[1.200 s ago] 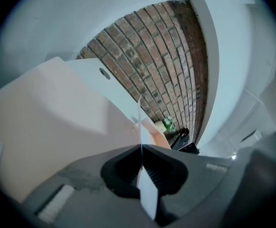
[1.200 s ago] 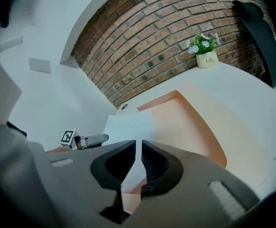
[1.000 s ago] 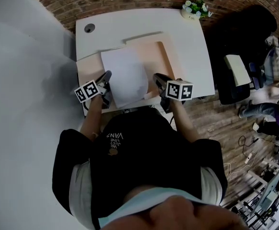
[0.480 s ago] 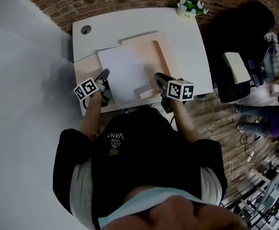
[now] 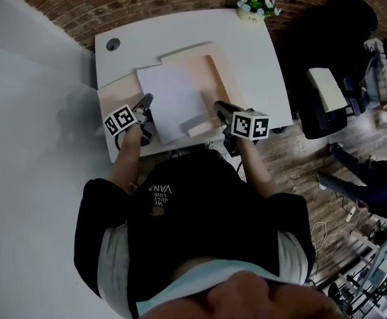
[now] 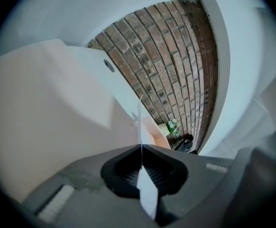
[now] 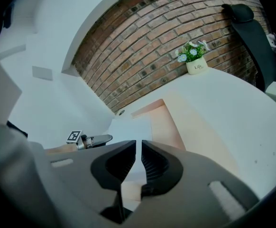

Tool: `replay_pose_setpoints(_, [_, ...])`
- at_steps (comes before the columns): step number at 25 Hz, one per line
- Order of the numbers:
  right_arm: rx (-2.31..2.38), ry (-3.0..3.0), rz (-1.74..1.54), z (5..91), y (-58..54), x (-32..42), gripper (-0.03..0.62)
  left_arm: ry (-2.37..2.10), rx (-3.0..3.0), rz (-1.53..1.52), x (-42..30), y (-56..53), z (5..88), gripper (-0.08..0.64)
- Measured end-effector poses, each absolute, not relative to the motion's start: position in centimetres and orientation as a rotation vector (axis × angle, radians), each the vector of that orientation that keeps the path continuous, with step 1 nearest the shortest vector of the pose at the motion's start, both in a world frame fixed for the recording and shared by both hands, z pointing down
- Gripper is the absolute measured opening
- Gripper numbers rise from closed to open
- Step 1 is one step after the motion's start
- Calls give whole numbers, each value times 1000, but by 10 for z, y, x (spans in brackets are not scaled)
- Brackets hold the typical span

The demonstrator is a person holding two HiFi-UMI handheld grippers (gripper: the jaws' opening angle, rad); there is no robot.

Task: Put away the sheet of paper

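Observation:
A white sheet of paper [image 5: 173,102] lies on an open tan folder [image 5: 217,78] on the white desk [image 5: 260,52]. My left gripper [image 5: 145,105] is at the sheet's left edge and shut on it. In the left gripper view the paper [image 6: 146,194] runs edge-on between the closed jaws [image 6: 141,148]. My right gripper [image 5: 218,107] sits at the sheet's near right edge. Its jaws [image 7: 138,148] stand a narrow slit apart, and the sheet [image 7: 128,127] shows through the slit with nothing visibly pinched.
A small flower pot [image 5: 253,5] stands at the desk's far right corner and a cable hole [image 5: 113,44] at its far left. A brick wall runs behind the desk. A black chair [image 5: 326,38] and a seated person [image 5: 373,178] are to the right on the wood floor.
The sheet's near right part, bulged up a second ago, now lies flatter on the folder. Both grippers stay at about the same places.

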State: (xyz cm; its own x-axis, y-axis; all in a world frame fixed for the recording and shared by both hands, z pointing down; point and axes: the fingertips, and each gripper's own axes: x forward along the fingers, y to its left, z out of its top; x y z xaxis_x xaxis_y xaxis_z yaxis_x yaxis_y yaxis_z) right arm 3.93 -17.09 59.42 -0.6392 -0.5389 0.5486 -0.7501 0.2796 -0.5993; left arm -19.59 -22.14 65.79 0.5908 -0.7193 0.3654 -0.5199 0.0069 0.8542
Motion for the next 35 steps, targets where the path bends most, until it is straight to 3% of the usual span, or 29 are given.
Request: replay_pose_setpoints(35, [1163,-2313,1249,588,-189,77,34,-1005,1570,-283,-128,-243,663,0])
